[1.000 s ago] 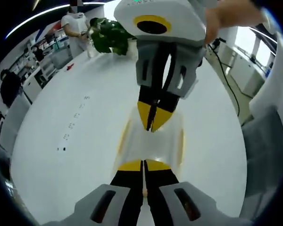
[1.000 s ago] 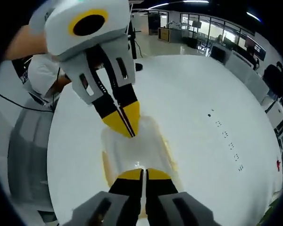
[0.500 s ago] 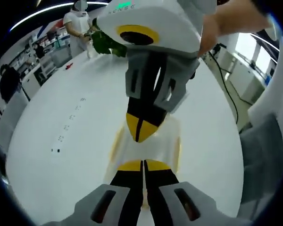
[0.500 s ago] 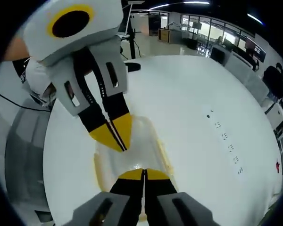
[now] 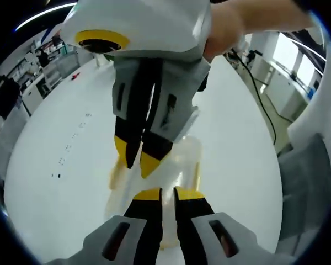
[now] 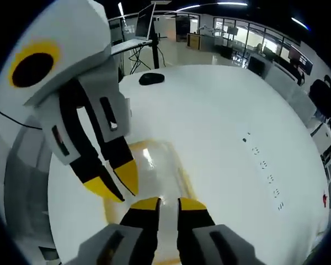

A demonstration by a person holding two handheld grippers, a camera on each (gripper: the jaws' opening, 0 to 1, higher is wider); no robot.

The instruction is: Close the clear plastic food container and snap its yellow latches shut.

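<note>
Container (image 5: 179, 165) — clear, yellow-edged, on the white table (image 6: 220, 121), lying under both sets of tips. Left gripper (image 5: 166, 194) — jaws slightly apart, holding nothing, over the near end. Right gripper (image 6: 168, 204) — jaws likewise parted, empty. Advice: press squarely down on one latch (image 6: 183, 179) at a time, steadying the lid with the other gripper.

Both the left gripper (image 5: 166, 194) and right gripper (image 6: 169, 205) have parted their jaws slightly.

We're seeing a glossy clear plastic container (image 6: 154, 165), yellow plastic latches (image 6: 185, 179), on a smooth matt white table (image 6: 220, 110).
</note>
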